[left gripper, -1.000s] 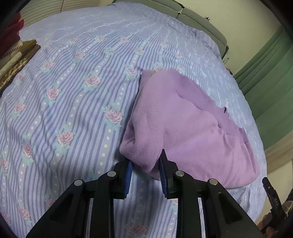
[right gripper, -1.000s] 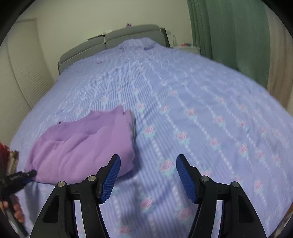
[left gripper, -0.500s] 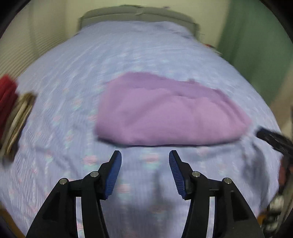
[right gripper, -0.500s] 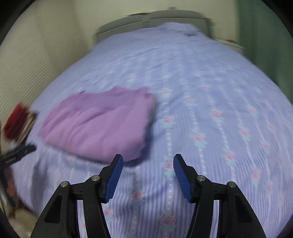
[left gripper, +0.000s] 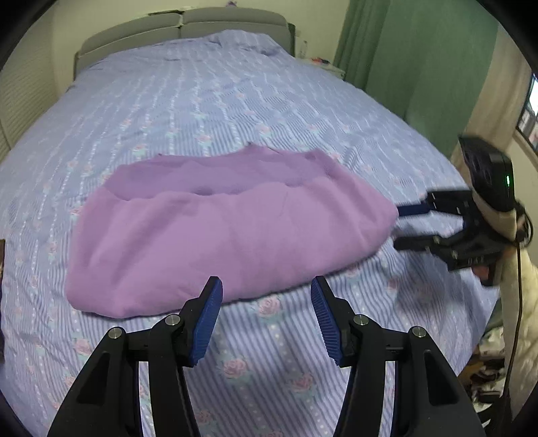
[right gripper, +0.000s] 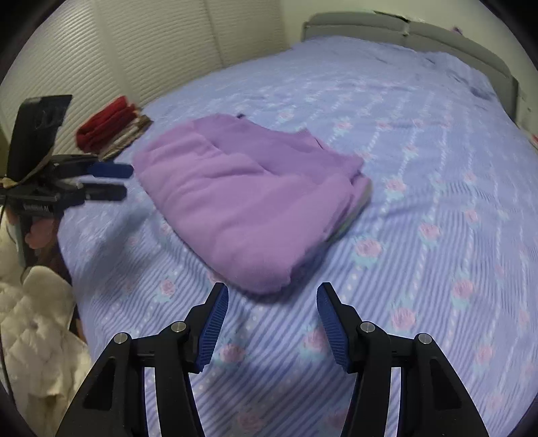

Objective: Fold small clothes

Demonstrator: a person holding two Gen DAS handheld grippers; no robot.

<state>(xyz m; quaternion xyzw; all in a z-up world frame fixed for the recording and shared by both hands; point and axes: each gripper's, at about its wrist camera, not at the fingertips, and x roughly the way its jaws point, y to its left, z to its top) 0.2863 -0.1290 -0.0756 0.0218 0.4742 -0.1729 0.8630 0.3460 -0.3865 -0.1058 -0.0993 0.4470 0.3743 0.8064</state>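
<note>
A purple garment [left gripper: 228, 228] lies folded in a thick bundle on the bed [left gripper: 235, 101]. My left gripper [left gripper: 266, 285] hovers just in front of its near edge, open, with nothing between the blue pads. In the right wrist view the same purple garment [right gripper: 245, 198] has its near corner just beyond my right gripper [right gripper: 271, 289], which is open and empty too. Each gripper shows in the other's view: the right gripper [left gripper: 413, 225] sits off the bundle's right end, and the left gripper [right gripper: 117, 181] off its left end, apart from the cloth.
A stack of folded red and brown clothes [right gripper: 107, 124] sits at the bed's left edge by louvred doors [right gripper: 134, 50]. A grey headboard [left gripper: 181, 27] closes the far end and a green curtain [left gripper: 420, 67] hangs on the right. White quilted fabric [right gripper: 33, 336] lies beside the bed.
My left gripper let go of the garment's edge, opened and drew back and upward while rolling. My right gripper rolled and swung in toward the bundle's near corner.
</note>
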